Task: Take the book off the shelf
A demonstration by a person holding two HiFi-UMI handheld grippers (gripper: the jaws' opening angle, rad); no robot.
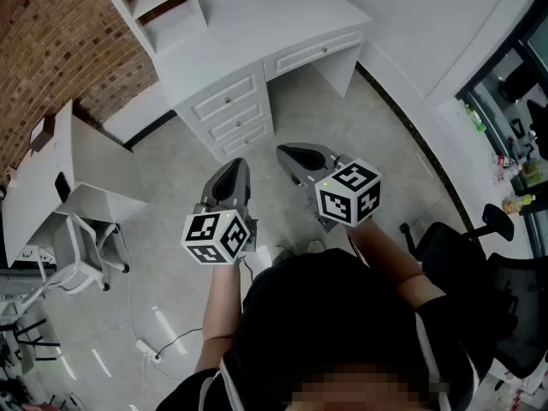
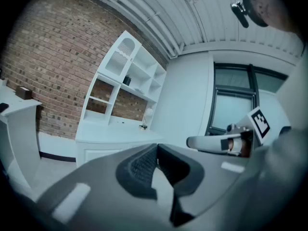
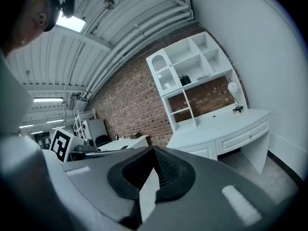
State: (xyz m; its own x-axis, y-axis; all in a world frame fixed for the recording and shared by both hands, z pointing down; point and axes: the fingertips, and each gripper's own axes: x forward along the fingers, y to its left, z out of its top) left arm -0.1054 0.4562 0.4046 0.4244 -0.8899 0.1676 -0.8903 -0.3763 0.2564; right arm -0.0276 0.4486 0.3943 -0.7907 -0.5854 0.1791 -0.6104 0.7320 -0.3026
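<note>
Left gripper: clenched on nothing, carried level and well short of the desk; no reach is judged begun.
Right gripper: likewise closed and empty, held beside it.
Book: judged to be the dark item standing in the shelf, untouched.

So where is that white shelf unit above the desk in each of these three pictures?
Head view: shelf unit at the top left, seen from above.
Left gripper view: left of centre.
Right gripper view: upper middle, slightly right.
Shared landmark: the brick wall behind it.
</note>
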